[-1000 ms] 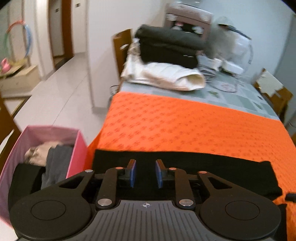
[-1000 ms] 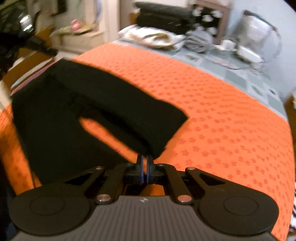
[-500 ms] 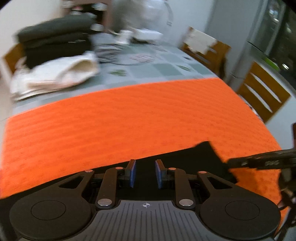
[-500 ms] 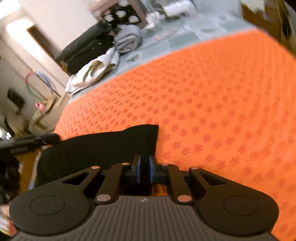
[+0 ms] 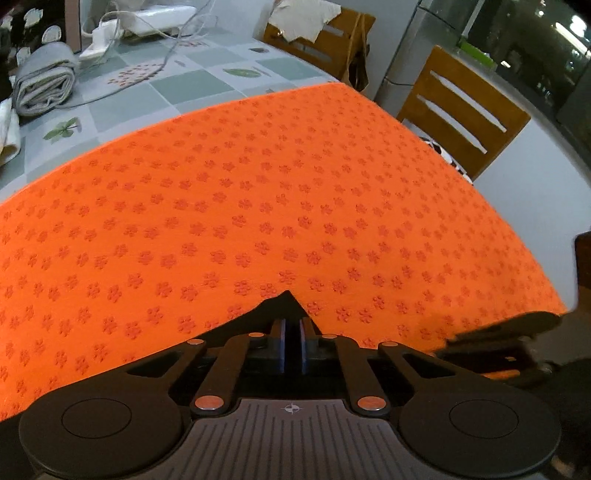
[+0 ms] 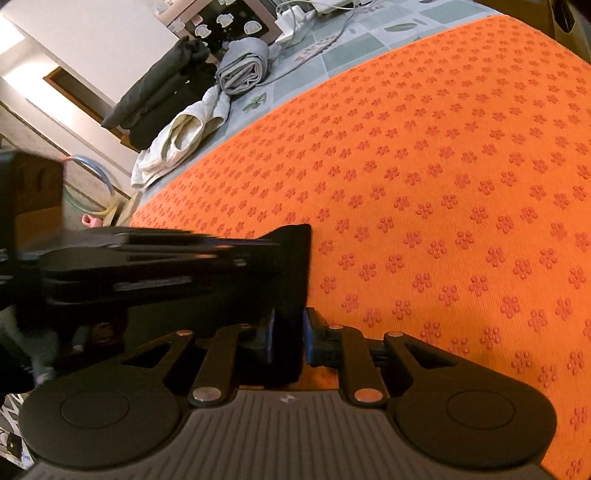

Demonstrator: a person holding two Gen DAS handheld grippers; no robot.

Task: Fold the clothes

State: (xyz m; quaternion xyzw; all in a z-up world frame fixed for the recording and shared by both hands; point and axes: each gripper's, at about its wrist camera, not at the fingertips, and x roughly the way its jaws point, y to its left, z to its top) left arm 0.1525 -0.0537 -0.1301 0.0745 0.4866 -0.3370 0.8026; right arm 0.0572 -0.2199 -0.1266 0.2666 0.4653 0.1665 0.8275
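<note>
The left hand-held gripper [image 5: 291,341] is closing on the black fabric garment [image 5: 284,308], having swung beside the right hand-held gripper [image 6: 286,341], whose jaws are opening around the same garment.

Table [image 5: 192,79]: orange mat [image 5: 258,206], black garment [image 6: 291,258]

Black garment [image 6: 291,258] on orange cloth [image 6: 443,184]

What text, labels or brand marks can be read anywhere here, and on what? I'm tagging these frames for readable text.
No readable words or numbers.
Left tongs: small cross-shaped emblem on the body, no lettering.
Right tongs: faint emblem on the body, too blurred to read.
Dark board at the far end of the table: pale stickers, too small to tell any text.
Orange mat: flower pattern only.
</note>
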